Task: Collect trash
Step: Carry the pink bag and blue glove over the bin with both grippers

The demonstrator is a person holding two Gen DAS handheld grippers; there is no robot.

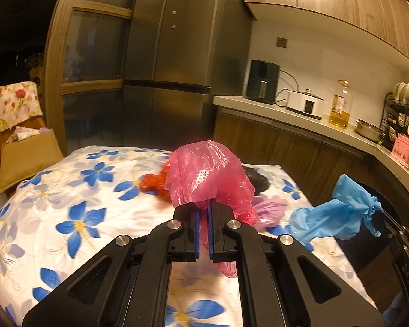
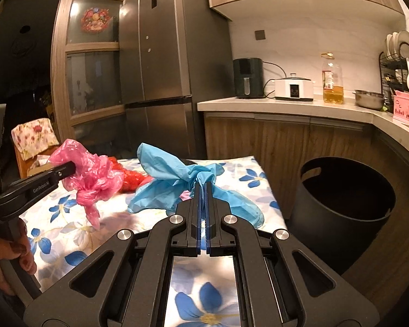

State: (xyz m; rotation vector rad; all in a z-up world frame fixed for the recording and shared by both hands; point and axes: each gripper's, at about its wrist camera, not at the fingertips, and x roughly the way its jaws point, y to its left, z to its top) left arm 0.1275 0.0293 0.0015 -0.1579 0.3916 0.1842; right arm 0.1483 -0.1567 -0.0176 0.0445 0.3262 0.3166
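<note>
My left gripper (image 1: 204, 207) is shut on a crumpled pink plastic bag (image 1: 204, 174) and holds it above the flowered table; it also shows in the right wrist view (image 2: 71, 169) with the pink bag (image 2: 92, 179). My right gripper (image 2: 204, 185) is shut on a knotted blue plastic bag (image 2: 171, 185), lifted over the table's right part; the blue bag shows in the left wrist view (image 1: 332, 218). A black round trash bin (image 2: 340, 207) stands open on the floor right of the table. A red net scrap (image 1: 152, 181), a black piece (image 1: 255, 179) and a purple bag (image 1: 270, 209) lie on the table.
The table has a white cloth with blue flowers (image 1: 68, 204). A wooden counter (image 2: 286, 106) behind carries an air fryer (image 2: 248, 77), a cooker (image 2: 294, 88), an oil bottle (image 2: 332, 81) and a dish rack. A fridge (image 2: 163, 68) and a cardboard box (image 1: 27, 158) stand behind and left.
</note>
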